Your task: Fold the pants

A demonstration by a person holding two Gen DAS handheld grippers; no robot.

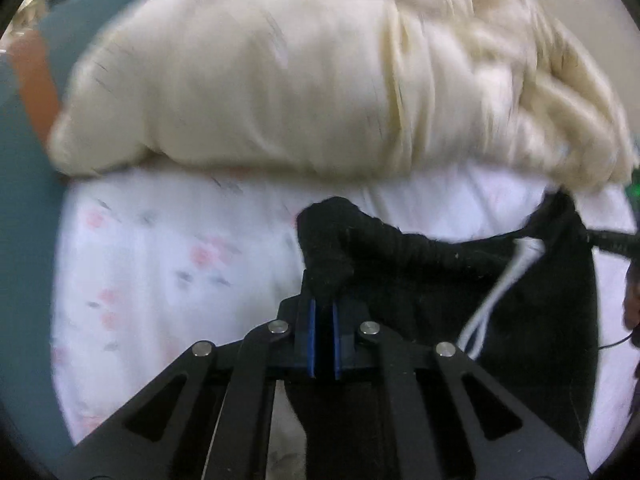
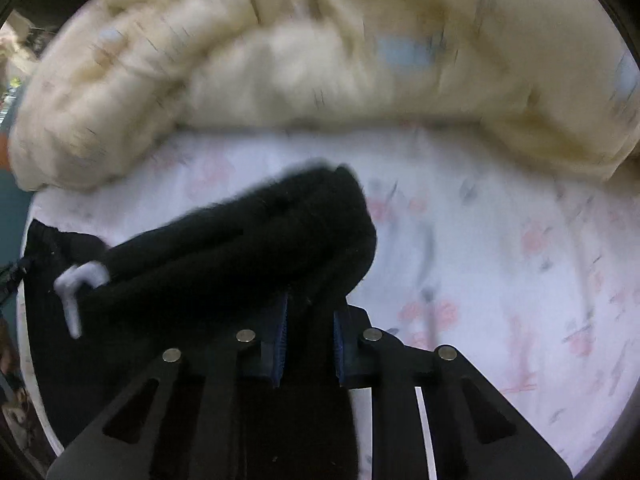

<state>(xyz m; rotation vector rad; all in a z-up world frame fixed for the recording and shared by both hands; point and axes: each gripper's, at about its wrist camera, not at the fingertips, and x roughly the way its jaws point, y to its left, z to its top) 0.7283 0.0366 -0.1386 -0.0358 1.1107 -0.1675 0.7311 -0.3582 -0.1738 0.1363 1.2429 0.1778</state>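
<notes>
The black pants (image 1: 460,280) lie on a bed sheet (image 1: 160,264), white with faint pink flowers, with a heaped cream comforter (image 1: 260,72) beyond them toward 12 o'clock. Both wrist views are blurred.

The left gripper (image 1: 324,316) has its fingers (image 1: 310,332) closed tight on a bunched corner of the waistband, which rises toward 12 o'clock in its view. The right gripper (image 2: 310,332) has its fingers (image 2: 282,332) clamped on a thicker roll of the same cloth; the band runs from there toward 9 o'clock, where the white drawstring (image 2: 76,284) hangs loose.

Judged from here, the main risks are these:
- The left hold takes only a small tuft near the fabric edge, so a firm pull could slip it free and drop that side.
- The right hold appears to gather several layers, which could leave the waistband twisted instead of flat once it is stretched.
- The drawstring, which in the left view dangles at about 4 o'clock from the fingers, may get trapped inside a fold.
- The comforter sits close, so a lifted leg of the pants could drag against it and bunch.
- How the legs lie cannot be told, since they fall below both views.

No container appears in either view, so nothing is held in one.
</notes>
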